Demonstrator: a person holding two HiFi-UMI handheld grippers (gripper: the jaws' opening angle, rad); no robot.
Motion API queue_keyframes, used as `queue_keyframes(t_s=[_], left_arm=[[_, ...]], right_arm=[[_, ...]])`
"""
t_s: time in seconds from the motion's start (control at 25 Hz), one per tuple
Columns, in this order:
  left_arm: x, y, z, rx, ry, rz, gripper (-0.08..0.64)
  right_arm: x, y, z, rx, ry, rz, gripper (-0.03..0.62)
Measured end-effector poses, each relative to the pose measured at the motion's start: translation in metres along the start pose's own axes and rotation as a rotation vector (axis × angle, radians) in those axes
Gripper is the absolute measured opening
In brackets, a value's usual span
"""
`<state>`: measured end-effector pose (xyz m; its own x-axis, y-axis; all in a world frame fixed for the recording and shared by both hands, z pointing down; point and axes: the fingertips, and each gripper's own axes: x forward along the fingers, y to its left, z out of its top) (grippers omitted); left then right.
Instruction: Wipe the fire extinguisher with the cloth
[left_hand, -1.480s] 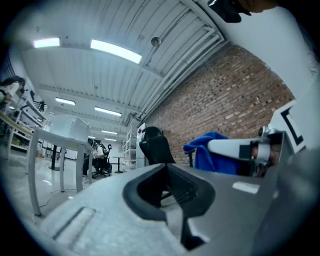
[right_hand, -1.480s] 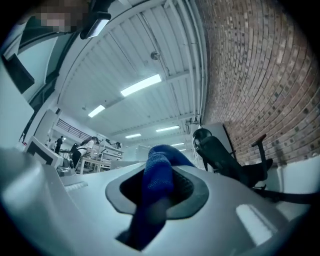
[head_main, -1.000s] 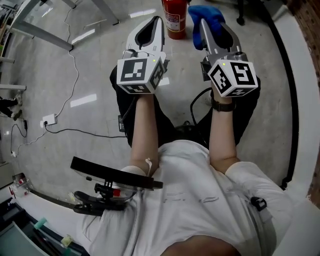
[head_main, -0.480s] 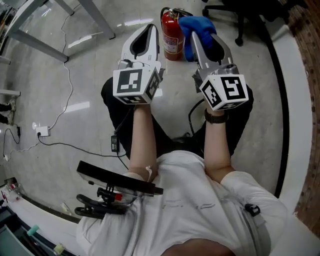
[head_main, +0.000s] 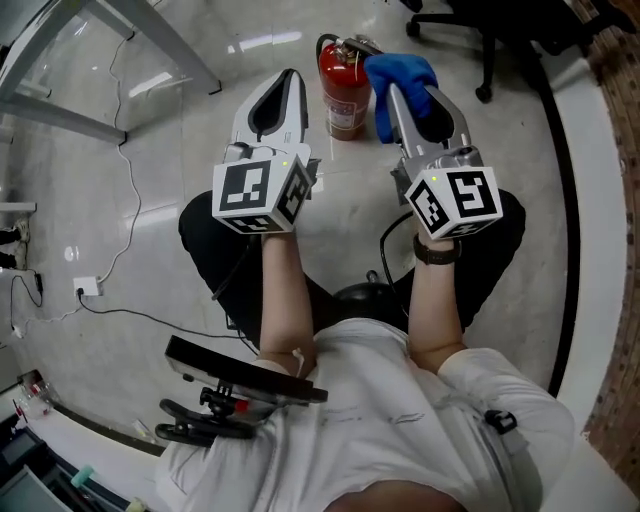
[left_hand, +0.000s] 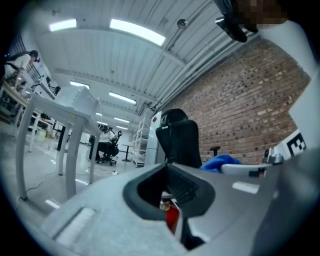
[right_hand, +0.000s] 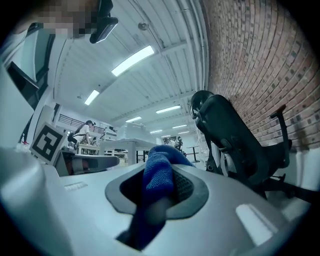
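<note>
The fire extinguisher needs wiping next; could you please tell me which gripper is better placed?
Right. The right gripper is shut on the blue cloth, which sits just beside the fire extinguisher; the left gripper is shut on nothing.

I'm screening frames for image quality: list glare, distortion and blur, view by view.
Head view: ceiling-light streaks glare on the glossy floor; fisheye bends the edges; fire extinguisher sharp. Left gripper view: heavy fisheye, dark vignetted corners, the near left gripper soft. Right gripper view: same vignette; blue cloth blurs toward the lens.
</note>
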<state>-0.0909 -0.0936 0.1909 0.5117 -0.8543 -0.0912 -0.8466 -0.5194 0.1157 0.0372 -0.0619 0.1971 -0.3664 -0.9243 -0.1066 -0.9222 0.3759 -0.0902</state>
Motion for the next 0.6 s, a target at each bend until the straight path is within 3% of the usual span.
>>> queue_keyframes(t_s=[0.2,0.36,0.6], left_arm=[[0.021,0.009,0.034,0.051,-0.065,-0.044,0.006],[0.042,0.021,0.018,0.047,-0.032,-0.074,0.006],[0.064,0.050,-0.003,0.042,-0.012,-0.090,0.006]], right_arm=[[0.030,-0.013,0.013,-0.025,-0.039,-0.039,0.077],[0.048,-0.016,0.008,-0.047,-0.027,-0.061,0.077],[0.075,-0.019,-0.031,-0.075,0.088,-0.113,0.080]])
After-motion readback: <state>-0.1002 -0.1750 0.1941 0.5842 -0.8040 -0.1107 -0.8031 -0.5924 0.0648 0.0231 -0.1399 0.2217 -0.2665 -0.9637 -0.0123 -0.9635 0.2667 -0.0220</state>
